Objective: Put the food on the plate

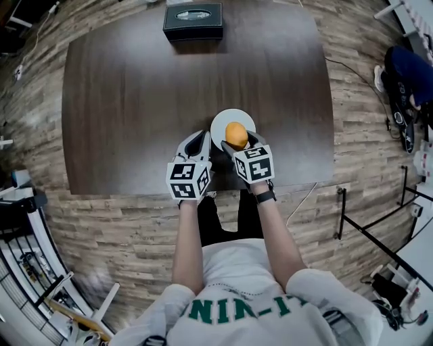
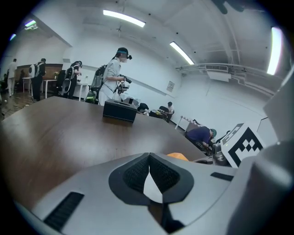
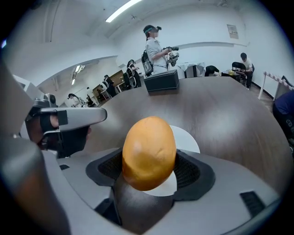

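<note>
An orange, egg-shaped bread roll (image 3: 149, 152) is gripped between the pads of my right gripper (image 3: 149, 170), held just above the white plate (image 3: 187, 139). From the head view the roll (image 1: 236, 134) hangs over the near part of the plate (image 1: 222, 122), and the right gripper (image 1: 238, 143) reaches in from the table's near edge. My left gripper (image 1: 200, 143) sits beside it to the left, off the plate. Its pads (image 2: 138, 173) meet with nothing between them, and a sliver of the roll (image 2: 178, 156) shows past its tip.
A black tissue box (image 1: 193, 21) stands at the far edge of the dark wooden table (image 1: 135, 88). Several people stand or sit in the room beyond the table. Racks and cables lie on the floor to the left and right.
</note>
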`<control>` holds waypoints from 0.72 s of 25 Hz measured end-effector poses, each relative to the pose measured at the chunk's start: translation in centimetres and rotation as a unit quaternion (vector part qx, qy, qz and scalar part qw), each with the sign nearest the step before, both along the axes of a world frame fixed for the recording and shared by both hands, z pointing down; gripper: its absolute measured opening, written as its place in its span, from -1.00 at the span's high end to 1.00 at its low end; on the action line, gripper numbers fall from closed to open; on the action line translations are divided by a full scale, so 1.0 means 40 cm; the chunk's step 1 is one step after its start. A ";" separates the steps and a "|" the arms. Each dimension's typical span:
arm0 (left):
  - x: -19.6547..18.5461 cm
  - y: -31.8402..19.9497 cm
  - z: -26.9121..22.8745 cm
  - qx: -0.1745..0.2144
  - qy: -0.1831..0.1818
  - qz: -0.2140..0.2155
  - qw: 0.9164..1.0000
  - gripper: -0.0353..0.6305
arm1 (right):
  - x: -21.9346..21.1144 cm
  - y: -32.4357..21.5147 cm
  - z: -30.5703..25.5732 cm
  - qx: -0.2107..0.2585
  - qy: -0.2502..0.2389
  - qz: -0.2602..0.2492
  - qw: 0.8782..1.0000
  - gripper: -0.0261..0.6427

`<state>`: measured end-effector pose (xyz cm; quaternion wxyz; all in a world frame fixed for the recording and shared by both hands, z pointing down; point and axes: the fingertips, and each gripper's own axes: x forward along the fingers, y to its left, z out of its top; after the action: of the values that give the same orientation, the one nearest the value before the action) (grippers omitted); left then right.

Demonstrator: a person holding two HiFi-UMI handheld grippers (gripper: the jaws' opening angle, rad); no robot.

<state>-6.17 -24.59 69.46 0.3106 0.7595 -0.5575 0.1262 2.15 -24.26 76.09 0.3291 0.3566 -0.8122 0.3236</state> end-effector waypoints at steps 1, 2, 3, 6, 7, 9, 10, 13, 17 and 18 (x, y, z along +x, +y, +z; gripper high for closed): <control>-0.001 0.003 0.005 -0.001 0.000 -0.002 1.000 0.85 | 0.000 0.003 0.009 0.001 0.007 -0.002 1.000 -0.08; -0.002 0.005 0.011 -0.002 0.001 -0.003 1.000 0.85 | 0.000 0.003 0.017 0.003 0.014 -0.003 1.000 -0.08; -0.002 0.006 0.017 -0.004 0.001 -0.003 1.000 0.85 | 0.000 0.002 0.025 0.005 0.022 -0.004 1.000 -0.08; 0.000 0.012 0.040 -0.012 0.000 -0.003 1.000 0.85 | 0.009 -0.008 0.044 0.009 0.040 0.001 0.999 -0.08; -0.001 0.016 0.044 -0.014 0.001 -0.006 1.000 0.85 | 0.012 -0.012 0.047 0.010 0.043 0.004 0.999 -0.08; -0.004 0.026 0.050 -0.017 0.004 -0.012 1.000 0.85 | 0.013 -0.014 0.054 0.009 0.050 0.005 0.999 -0.08; -0.006 0.030 0.051 -0.018 0.004 -0.015 1.000 0.85 | 0.013 -0.014 0.058 0.008 0.054 0.005 0.998 -0.08; -0.011 0.033 0.051 -0.019 0.008 -0.020 1.000 0.85 | 0.012 -0.015 0.068 0.007 0.067 0.002 0.998 -0.08; -0.021 0.025 0.040 -0.015 0.009 -0.020 1.000 0.85 | 0.009 -0.009 0.086 -0.003 0.082 -0.001 0.997 -0.08; -0.023 0.022 0.035 -0.014 0.007 -0.020 1.000 0.85 | 0.009 -0.007 0.090 -0.005 0.086 -0.002 0.996 -0.08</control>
<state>-7.08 -23.70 70.85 0.3275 0.7448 -0.5684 0.1221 2.53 -24.53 79.70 0.4003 0.3801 -0.7797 0.2955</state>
